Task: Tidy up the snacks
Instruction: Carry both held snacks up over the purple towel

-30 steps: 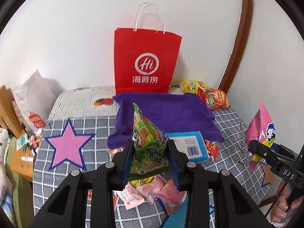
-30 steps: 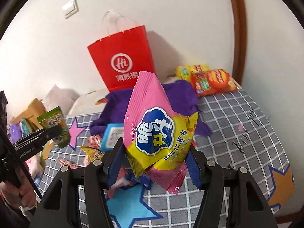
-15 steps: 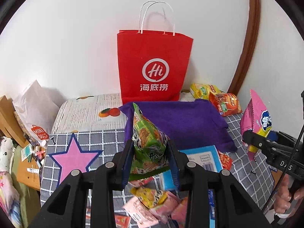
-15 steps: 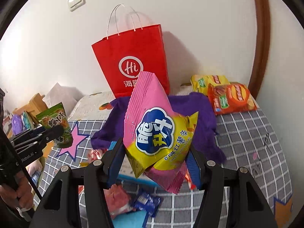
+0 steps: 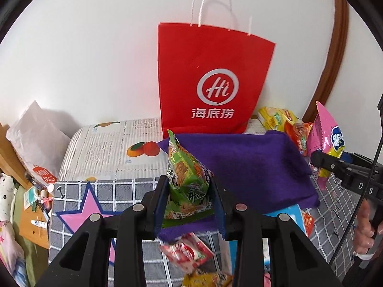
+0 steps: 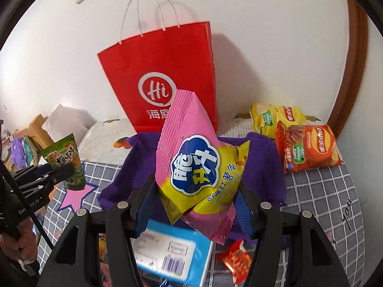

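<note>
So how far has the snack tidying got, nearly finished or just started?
Looks early to midway. Possibly done: two chip bags lie grouped by the wall beside the red paper bag. In hand: the left tool grips a green snack packet, the right tool a pink and yellow one. Left: small packets and a blue box lie loose on the checked cloth.

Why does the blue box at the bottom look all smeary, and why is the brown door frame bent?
Right wrist view: the blue box is motion-blurred, being close. Left wrist view: the fisheye lens curves the door frame, and dark corners ring both pictures.
</note>
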Available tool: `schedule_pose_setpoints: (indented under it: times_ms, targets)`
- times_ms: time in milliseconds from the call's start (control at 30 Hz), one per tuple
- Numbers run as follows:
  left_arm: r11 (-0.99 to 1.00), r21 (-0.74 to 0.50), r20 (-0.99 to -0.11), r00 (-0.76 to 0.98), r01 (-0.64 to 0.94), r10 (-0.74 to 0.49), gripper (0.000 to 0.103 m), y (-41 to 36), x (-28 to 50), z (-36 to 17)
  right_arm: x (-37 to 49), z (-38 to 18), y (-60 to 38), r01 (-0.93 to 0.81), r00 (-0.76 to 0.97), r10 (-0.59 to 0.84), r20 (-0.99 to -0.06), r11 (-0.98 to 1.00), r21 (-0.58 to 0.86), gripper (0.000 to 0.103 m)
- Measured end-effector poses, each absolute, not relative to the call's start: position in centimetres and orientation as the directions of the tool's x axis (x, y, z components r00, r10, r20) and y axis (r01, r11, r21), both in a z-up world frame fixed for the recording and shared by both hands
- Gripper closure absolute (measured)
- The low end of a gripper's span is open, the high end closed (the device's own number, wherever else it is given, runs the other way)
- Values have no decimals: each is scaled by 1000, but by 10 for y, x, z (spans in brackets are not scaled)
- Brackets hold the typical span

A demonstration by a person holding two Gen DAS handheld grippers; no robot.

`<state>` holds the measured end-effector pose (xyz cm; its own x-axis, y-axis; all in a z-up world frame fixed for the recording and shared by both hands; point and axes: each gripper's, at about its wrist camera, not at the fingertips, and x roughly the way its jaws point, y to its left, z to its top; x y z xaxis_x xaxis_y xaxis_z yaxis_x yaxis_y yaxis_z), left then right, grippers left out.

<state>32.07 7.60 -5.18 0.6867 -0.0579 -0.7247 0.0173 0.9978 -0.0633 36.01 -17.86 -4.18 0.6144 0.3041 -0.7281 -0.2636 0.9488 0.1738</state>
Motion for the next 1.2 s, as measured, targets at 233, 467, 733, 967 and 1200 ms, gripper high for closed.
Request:
schedule_pose_setpoints:
  times_ms: [233,467,733,967,1200]
  targets:
    - [998,-52,-730,681,29,-58,70,72,362,-64,402,-51,-176,-265,605,298,-738,950,167,43]
    - [997,-63,-727,682,44,-76,70,70,402,-76,432,-62,-172,-274,598,283,-750,951,140,43]
    - [995,-94,-744,661,43,-99,70,74,431,-100,450,-87,-175,-283,546,280,-790,949,141,43]
    - [993,-105,-772,624,54,-115,70,76,439,-120,459,-101,-184,-271,514,227,-828,958,94,43]
    - [988,-121,-785,600,96,-155,70,62,441,-130,464,-124,-176,-282,450,188,-873,957,61,43]
